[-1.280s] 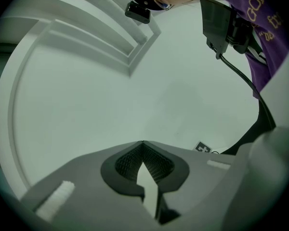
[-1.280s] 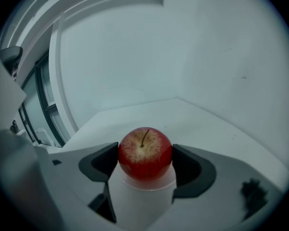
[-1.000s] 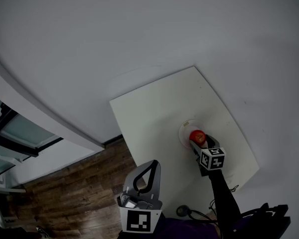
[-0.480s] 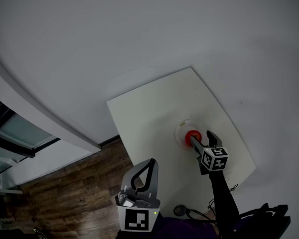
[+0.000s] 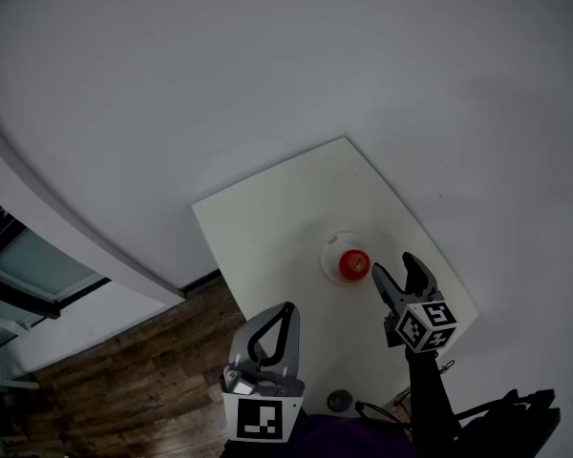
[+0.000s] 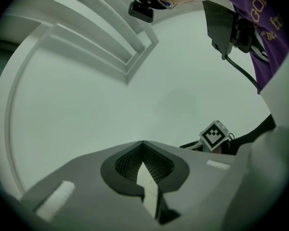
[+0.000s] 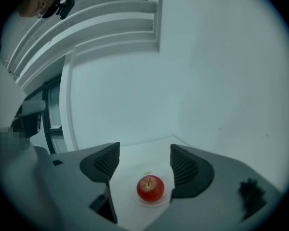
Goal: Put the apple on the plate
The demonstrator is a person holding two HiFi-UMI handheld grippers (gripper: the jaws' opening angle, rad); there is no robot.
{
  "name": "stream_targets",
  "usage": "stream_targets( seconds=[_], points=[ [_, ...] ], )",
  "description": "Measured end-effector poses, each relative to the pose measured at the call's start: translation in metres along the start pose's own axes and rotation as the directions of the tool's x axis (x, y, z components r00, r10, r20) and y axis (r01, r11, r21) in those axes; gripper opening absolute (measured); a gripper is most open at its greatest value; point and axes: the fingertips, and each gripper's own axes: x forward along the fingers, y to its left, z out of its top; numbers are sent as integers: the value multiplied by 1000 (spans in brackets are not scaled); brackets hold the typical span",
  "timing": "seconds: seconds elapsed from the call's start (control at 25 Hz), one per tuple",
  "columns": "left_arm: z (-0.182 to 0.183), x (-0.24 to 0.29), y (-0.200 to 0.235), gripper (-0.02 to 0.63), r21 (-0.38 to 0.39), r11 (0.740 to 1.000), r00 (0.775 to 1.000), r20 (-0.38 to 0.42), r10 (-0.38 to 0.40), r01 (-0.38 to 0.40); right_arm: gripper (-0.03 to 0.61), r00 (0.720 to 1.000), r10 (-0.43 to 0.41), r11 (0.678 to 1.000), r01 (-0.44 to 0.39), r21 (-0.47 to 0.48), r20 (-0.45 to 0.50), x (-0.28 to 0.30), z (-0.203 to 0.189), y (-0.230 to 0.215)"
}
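Note:
A red apple sits upright on a small clear plate on the white table. My right gripper is open, drawn back a little toward me, with the apple seen between its jaws but not touched. My left gripper is shut with nothing in it, held low by the table's near left edge and pointing up at the wall.
The table stands in a corner of pale walls, with dark wooden floor to its left. A dark round thing and cable lie at the table's near edge. A window frame is at the far left.
My right gripper let go of the apple on the plate, opened, and pulled back toward me. The head view shifted slightly; the left gripper stayed put.

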Motion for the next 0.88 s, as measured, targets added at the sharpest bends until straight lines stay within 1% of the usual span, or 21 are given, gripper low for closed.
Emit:
stream_targets(
  seconds=[0.08,0.12,0.16,0.2,0.24,0.32,0.44,0.64,0.76,0.88],
  points=[
    [-2,3,-3,6,-8,1000,1000,0,0,0,338,999,-8,1000,9,-13,42,-9,10,2],
    [-3,4,-5,6,-4,1000,1000,4,-2,2,304,997,-22,1000,24,-21,68,-15,15,1],
    [-3,5,-7,6,3,1000,1000,9,-5,5,229,994,-39,999,42,-26,97,-20,21,0],
    [-3,6,-9,6,0,1000,1000,12,-8,8,129,991,-51,998,55,-28,125,-26,25,-1],
    [-5,7,-11,6,-11,1000,1000,11,-10,11,47,988,-55,998,59,-27,146,-30,29,-3],
    [-8,8,-16,6,-31,999,1000,12,-16,16,23,984,-42,998,47,-28,175,-38,35,-3],
    [9,-9,-23,6,-33,999,999,38,-27,28,12,975,-33,999,41,-33,221,-65,55,11],
    [41,-42,-32,6,-41,998,995,93,-37,41,11,965,-23,991,57,-125,260,-103,85,43],
    [40,-45,-33,6,-44,998,996,88,-32,36,11,963,-15,986,59,-159,268,-106,91,50],
    [37,-45,-34,6,-60,998,996,84,-22,27,11,960,-10,984,60,-170,279,-106,95,51]
  ],
)
